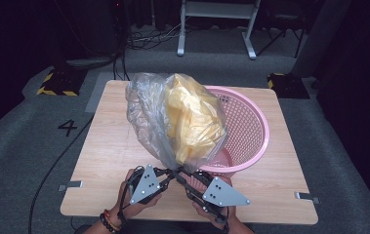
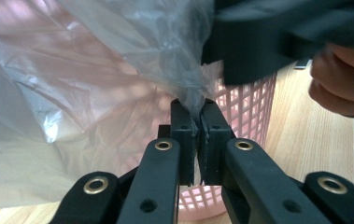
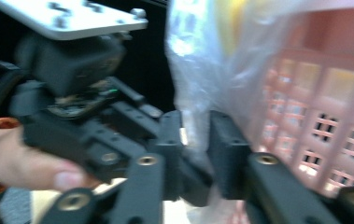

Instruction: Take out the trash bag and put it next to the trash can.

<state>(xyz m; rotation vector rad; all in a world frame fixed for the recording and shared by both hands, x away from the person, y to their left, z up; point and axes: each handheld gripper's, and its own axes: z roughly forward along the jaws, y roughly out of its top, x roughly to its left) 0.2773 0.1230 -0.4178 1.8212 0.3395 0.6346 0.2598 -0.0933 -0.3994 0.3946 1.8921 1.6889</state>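
Step in hand, as I read it: bag being lifted up and out of the basket, or held over it; can't tell which way it's going.

Left gripper (image 1: 169, 176): jaws closed right down on a twist of the bag's (image 1: 146, 114) clear film, seen clearly in its own view (image 2: 197, 122), no gap between the pads. Bag hangs upward and away from both grippers, puffed out, yellow stuff (image 1: 192, 117) bunched inside (soft sheet or wrapper, can't say which). It sits above the table, leaning over the near-left rim of the basket (image 1: 251, 131).

Right gripper (image 1: 182, 175): jaws nearly closed with film pinched between them (its view is blurred, so grip quality is a guess) (image 3: 195, 140). Both pinch points are touching or just beside each other at the bag's neck.

Next move probably needs both grips kept tight and moved together; film is thin and slippery, and a split pull could tear it.

Table (image 1: 114, 161): pale wood top, metal clips at the near edge. Pink mesh basket stands on the right half. Grey carpet floor, a "4" (image 1: 67, 127) marked left of the table, cables (image 1: 55, 165) trailing, white frame legs (image 1: 216, 29) at the back, dark room.
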